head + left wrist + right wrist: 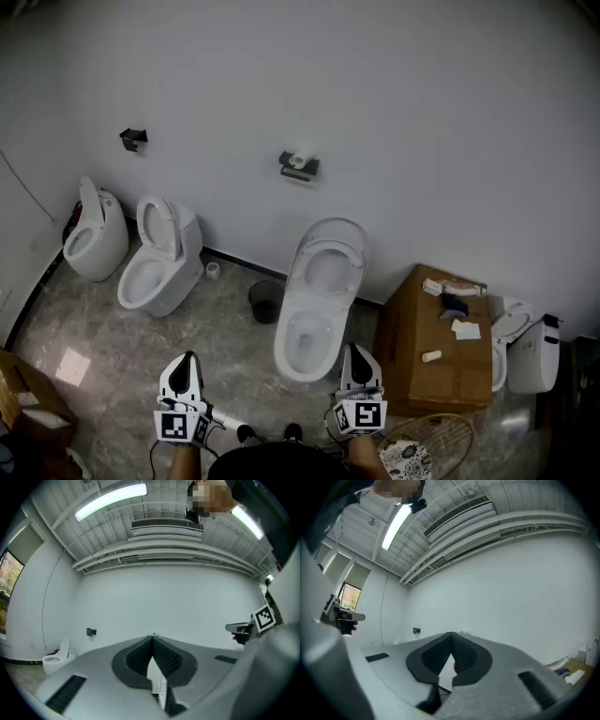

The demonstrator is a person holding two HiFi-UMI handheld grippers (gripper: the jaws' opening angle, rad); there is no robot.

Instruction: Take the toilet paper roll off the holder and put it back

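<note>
White wall, toilet paper roll on holder; left gripper, right gripper (both empty) closed.

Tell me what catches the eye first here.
A white toilet stands in the middle against the wall, lid up, with two more toilets at the left. Above it the paper roll sits on its holder. The left gripper and right gripper are low in front, jaws shut, empty.

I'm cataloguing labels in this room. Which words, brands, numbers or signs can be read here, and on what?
No readable text in any view.
Left marker cube, right marker cube: black-and-white square patterns, no letters.
Cardboard box and small items on it: any print too small to read.
</note>
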